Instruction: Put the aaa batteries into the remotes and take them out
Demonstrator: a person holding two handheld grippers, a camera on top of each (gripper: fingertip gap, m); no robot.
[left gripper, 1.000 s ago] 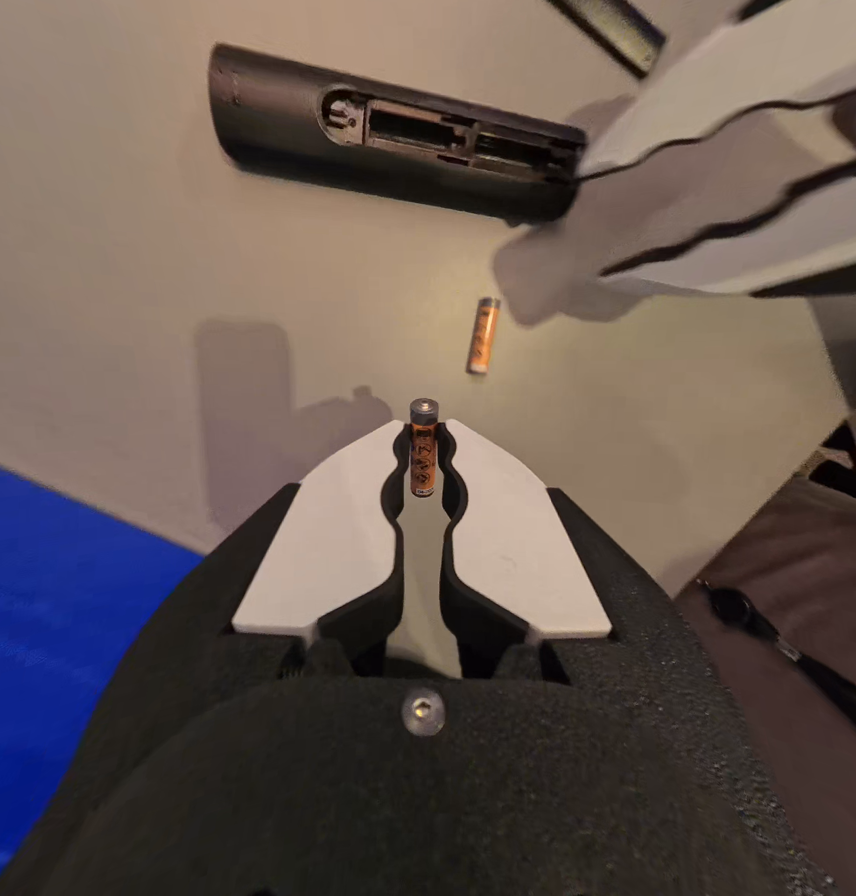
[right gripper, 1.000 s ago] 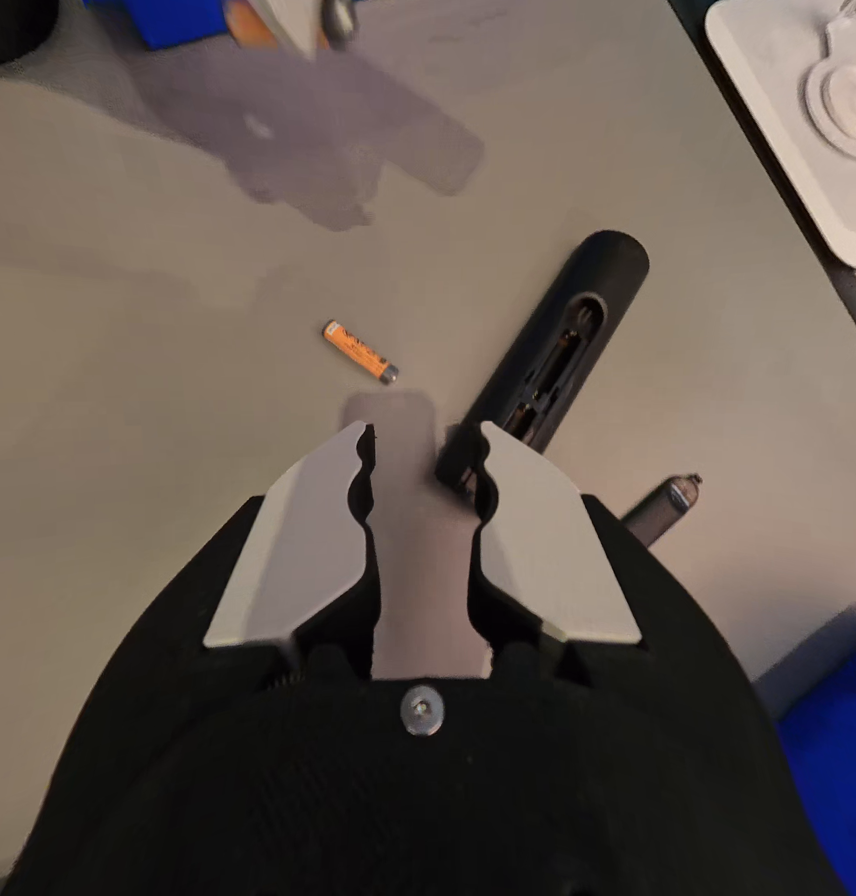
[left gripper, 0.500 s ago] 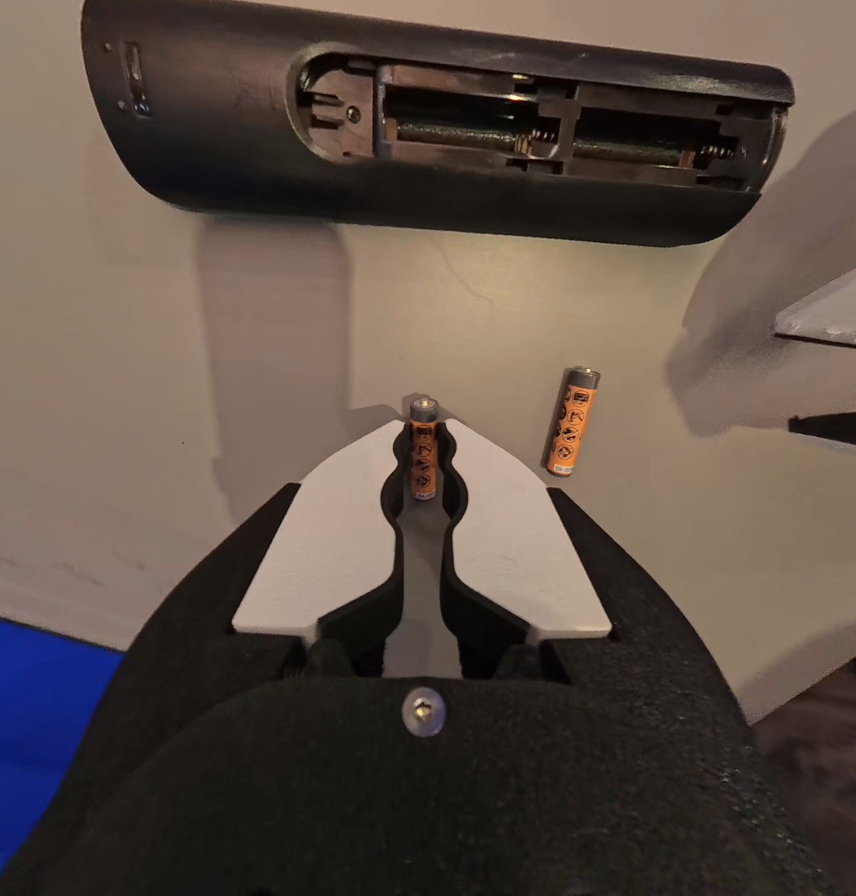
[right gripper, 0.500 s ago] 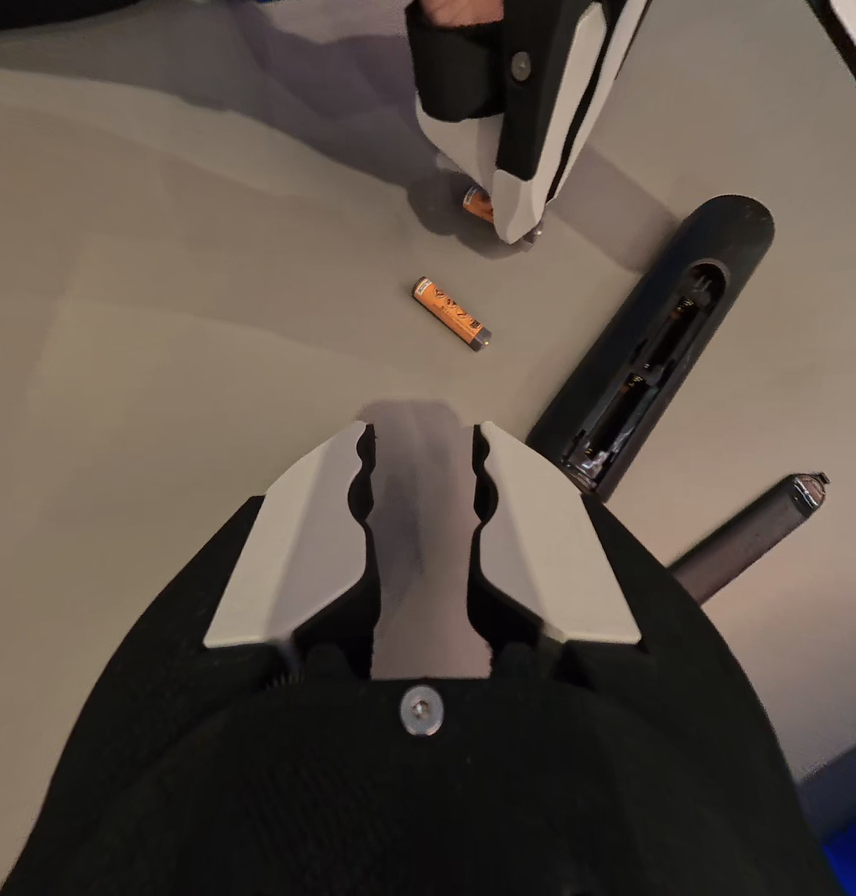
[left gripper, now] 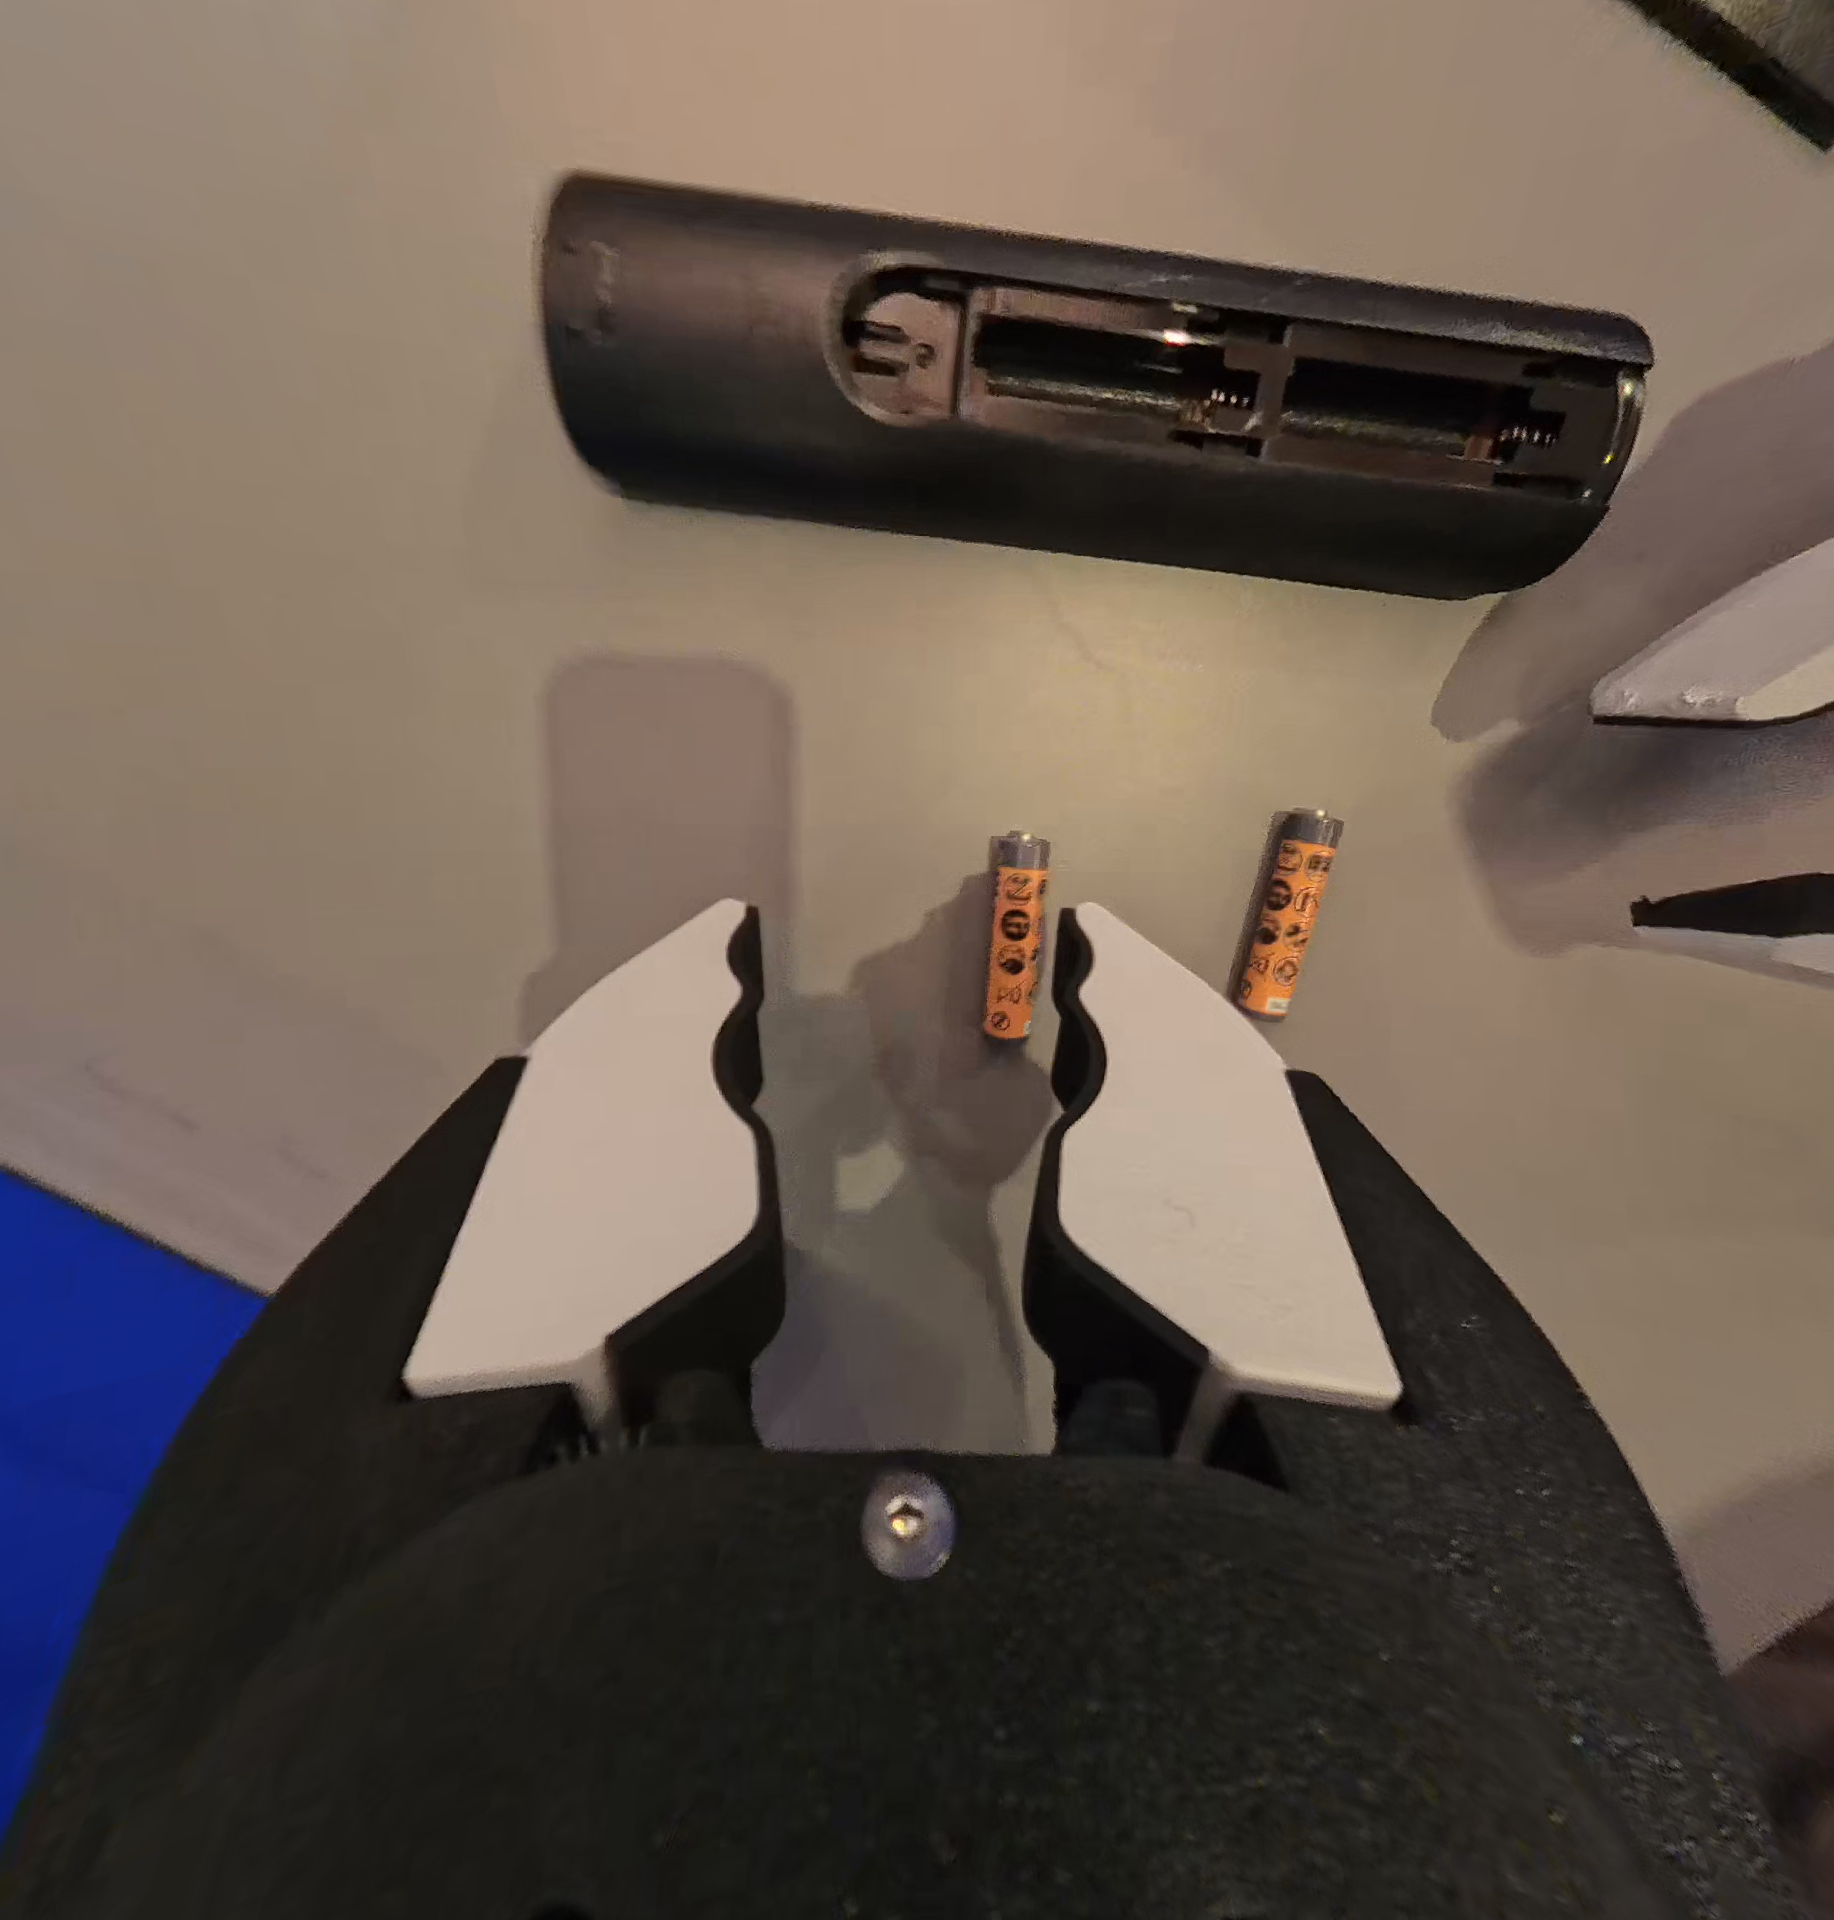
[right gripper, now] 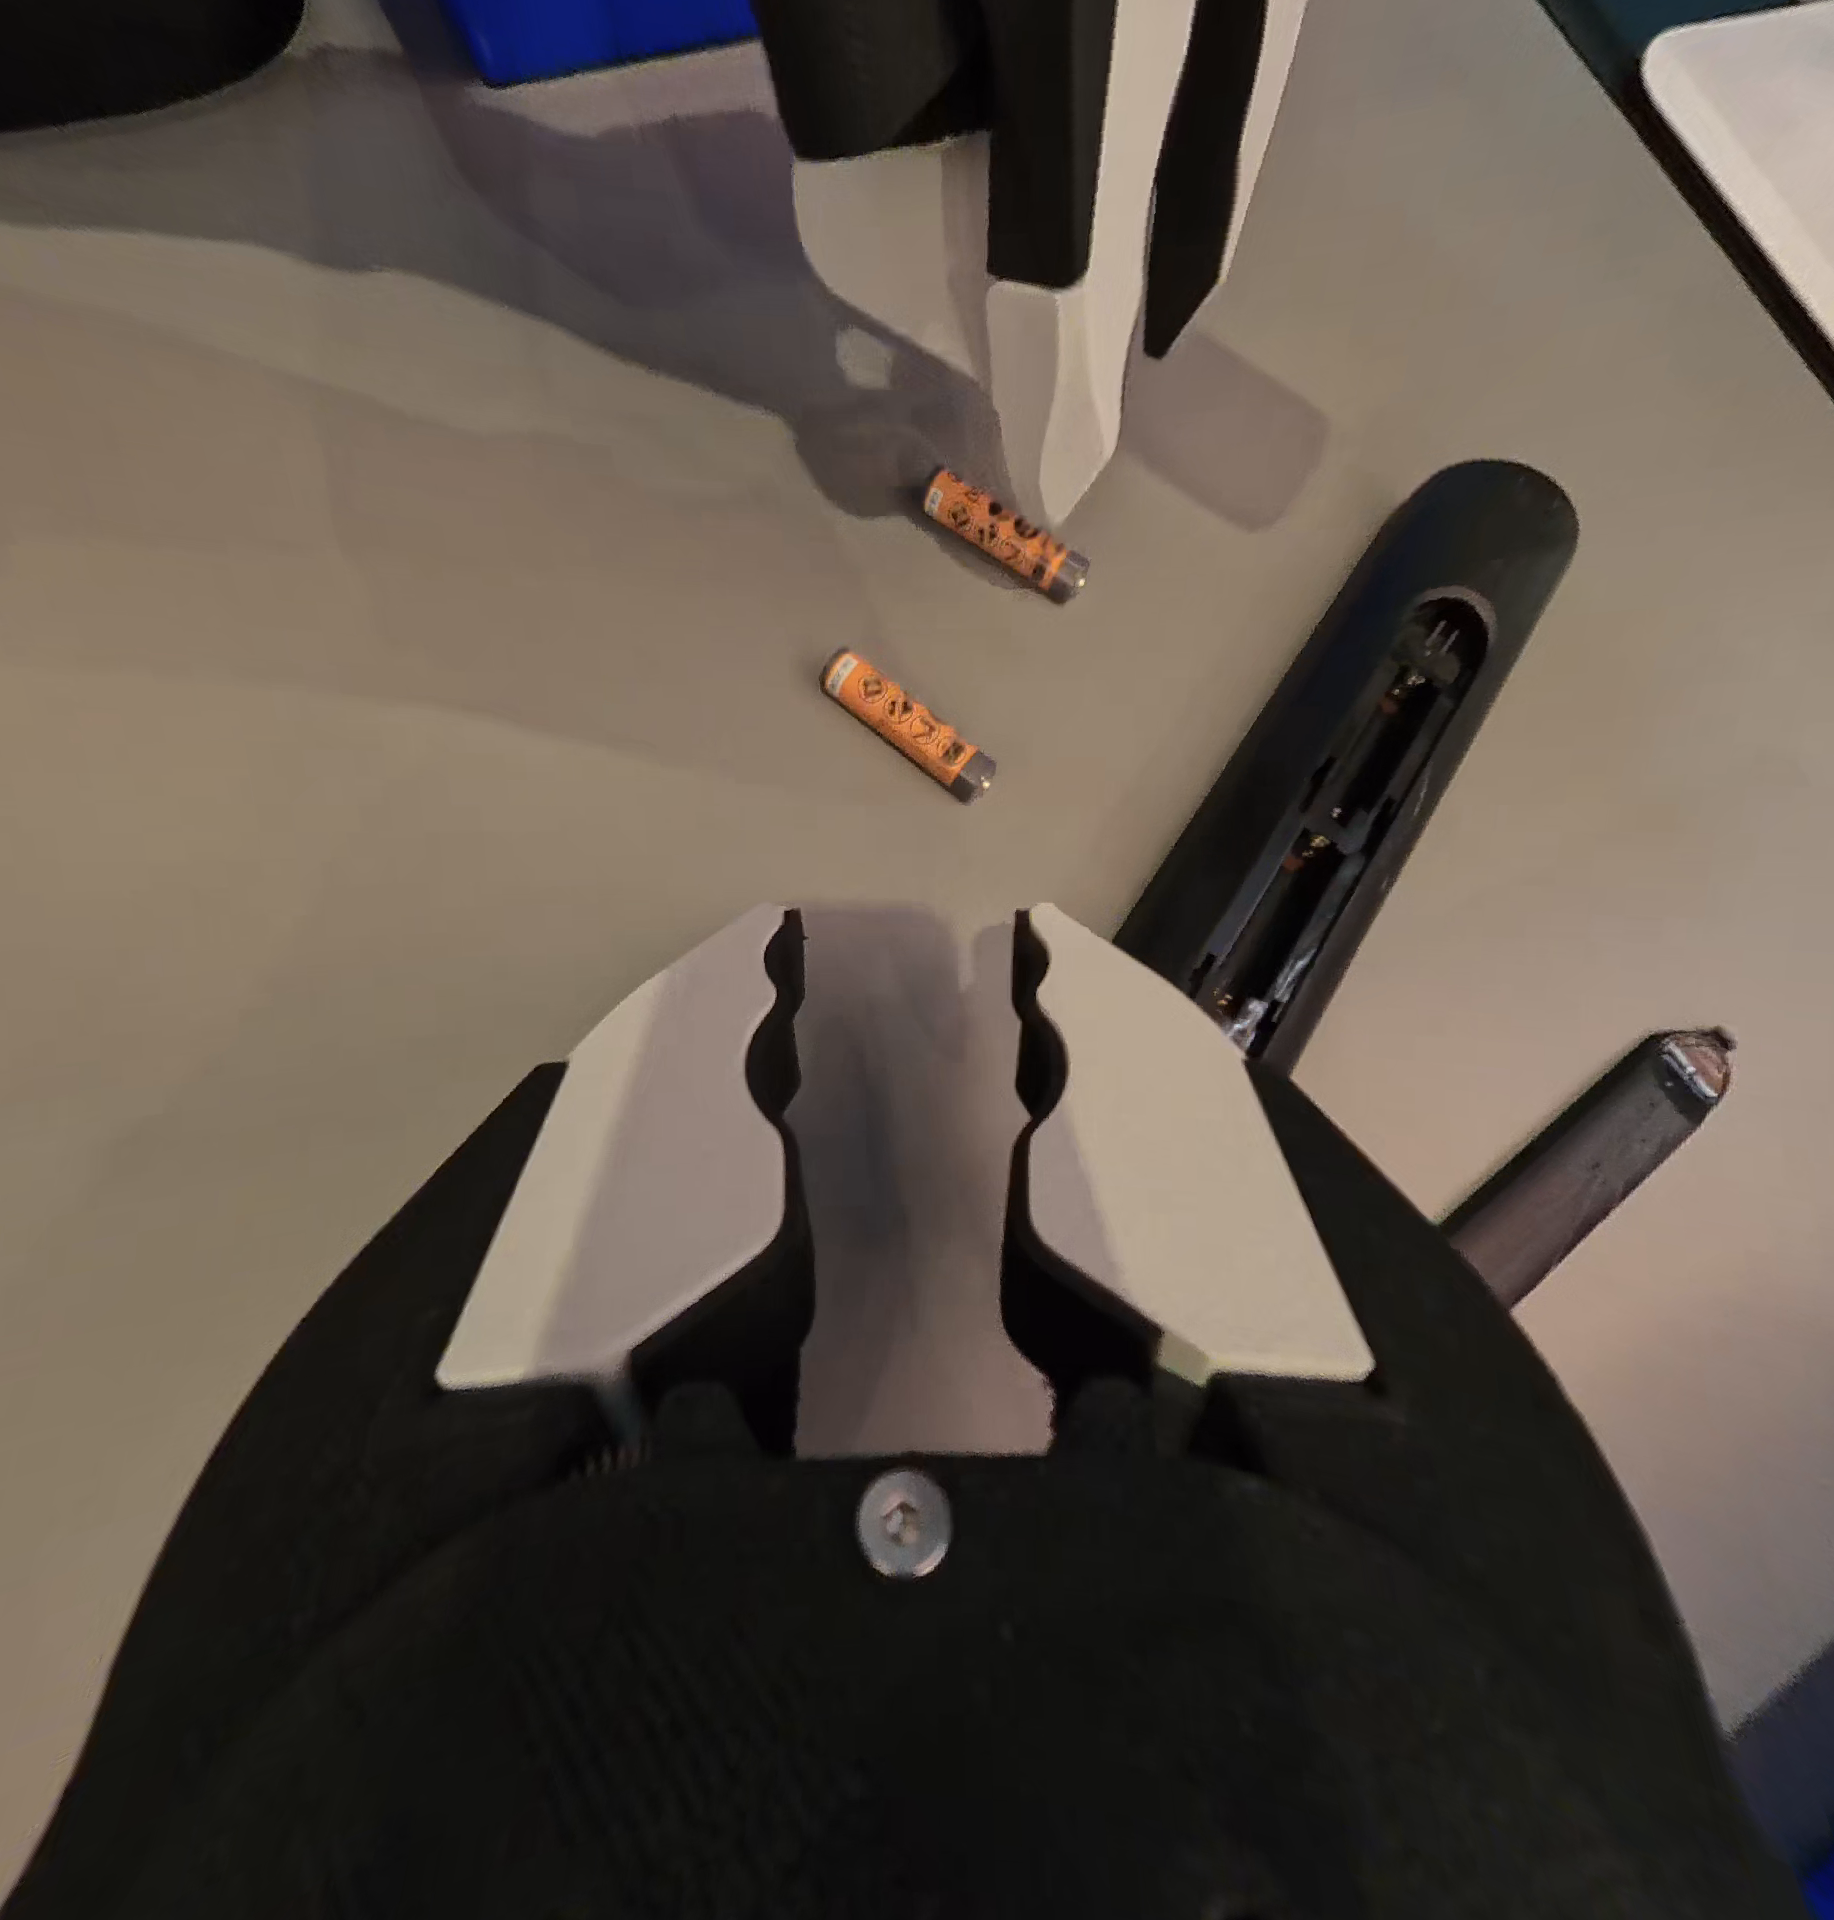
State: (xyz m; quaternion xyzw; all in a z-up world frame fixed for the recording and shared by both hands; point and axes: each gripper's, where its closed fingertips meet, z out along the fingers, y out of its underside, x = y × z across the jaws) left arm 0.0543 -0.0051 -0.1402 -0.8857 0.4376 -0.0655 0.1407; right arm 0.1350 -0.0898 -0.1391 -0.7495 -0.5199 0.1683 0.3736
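Note:
A black remote [left gripper: 1089, 384] lies on the grey table [left gripper: 269, 727] with its battery bay open and bare. My left gripper [left gripper: 908, 914] is open. An orange AAA battery [left gripper: 1017, 935] lies on the table between its fingers, close to the right finger [left gripper: 1152, 1091], with neither pad pressing on it. A second orange battery [left gripper: 1282, 914] lies just to the right. My right gripper [right gripper: 908, 925] is open and empty, near the end of the remote [right gripper: 1349, 758]. The right wrist view shows both batteries [right gripper: 1006, 535] [right gripper: 908, 724] and the left gripper [right gripper: 1115, 426] above the farther one.
A dark rod-like piece [right gripper: 1588, 1153] lies right of the remote. A white tray [right gripper: 1775, 156] stands at the far right edge. A blue surface [left gripper: 61, 1403] lies past the table's edge. A dark object [left gripper: 1765, 62] shows at the top right of the left wrist view.
My left gripper came down near the remote with the battery, then opened and let it go; it now lies on the table beside the other one. The right gripper stayed open.

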